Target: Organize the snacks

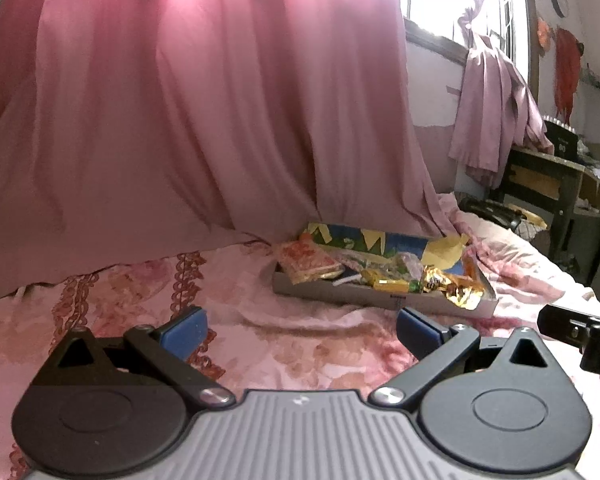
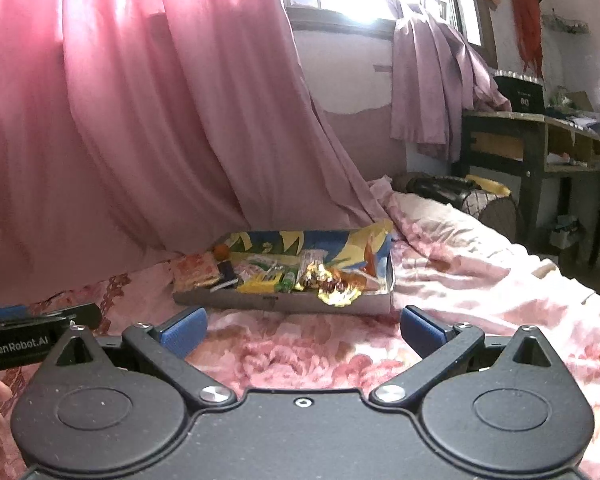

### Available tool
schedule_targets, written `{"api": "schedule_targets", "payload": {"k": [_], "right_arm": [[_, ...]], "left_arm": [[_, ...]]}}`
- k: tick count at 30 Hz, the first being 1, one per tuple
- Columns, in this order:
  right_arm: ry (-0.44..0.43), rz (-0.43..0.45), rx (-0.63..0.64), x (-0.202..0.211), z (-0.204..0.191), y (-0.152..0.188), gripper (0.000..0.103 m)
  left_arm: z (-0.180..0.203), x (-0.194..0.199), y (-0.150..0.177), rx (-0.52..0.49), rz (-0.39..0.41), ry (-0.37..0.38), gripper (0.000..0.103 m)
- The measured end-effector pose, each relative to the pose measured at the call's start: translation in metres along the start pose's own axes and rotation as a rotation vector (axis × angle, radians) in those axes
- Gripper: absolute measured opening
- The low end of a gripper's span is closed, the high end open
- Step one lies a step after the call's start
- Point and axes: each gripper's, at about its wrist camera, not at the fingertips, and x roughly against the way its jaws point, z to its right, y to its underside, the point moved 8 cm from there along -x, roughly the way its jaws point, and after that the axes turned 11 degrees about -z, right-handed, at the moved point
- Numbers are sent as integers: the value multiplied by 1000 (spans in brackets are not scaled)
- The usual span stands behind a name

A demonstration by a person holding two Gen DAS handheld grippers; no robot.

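A shallow grey cardboard box with a blue and yellow lining lies on the pink floral bedspread. Several snacks fill it: an orange packet at its left end, yellow and green sweets in the middle, gold foil wrappers at the right. My left gripper is open and holds nothing, a short way in front of the box. My right gripper is open too, also just short of the box's near wall.
A pink curtain hangs down to the bed right behind the box. A dark wooden desk with clutter stands at the right past the bed's edge. The other gripper's body shows beside each view.
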Motion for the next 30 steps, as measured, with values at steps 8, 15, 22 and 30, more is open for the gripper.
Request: {"api": "schedule_targets", "payload": {"k": [8,15,22,30], "right_arm": [[8,-37,9,1,-6,13,102],[10,-66,10,0,-8,24,102],[11,-106,2,-1,-9,35,102],[28,-155,-41,-7,-1,41,102]], "left_arm": [[-4,2,19,-14,-39,-41,103],[-4,5,27,-37,-47,-45,103],[-3,7,32,-44,-59,-45,103],[-5,1,38,-42,-101,-60,103]]}}
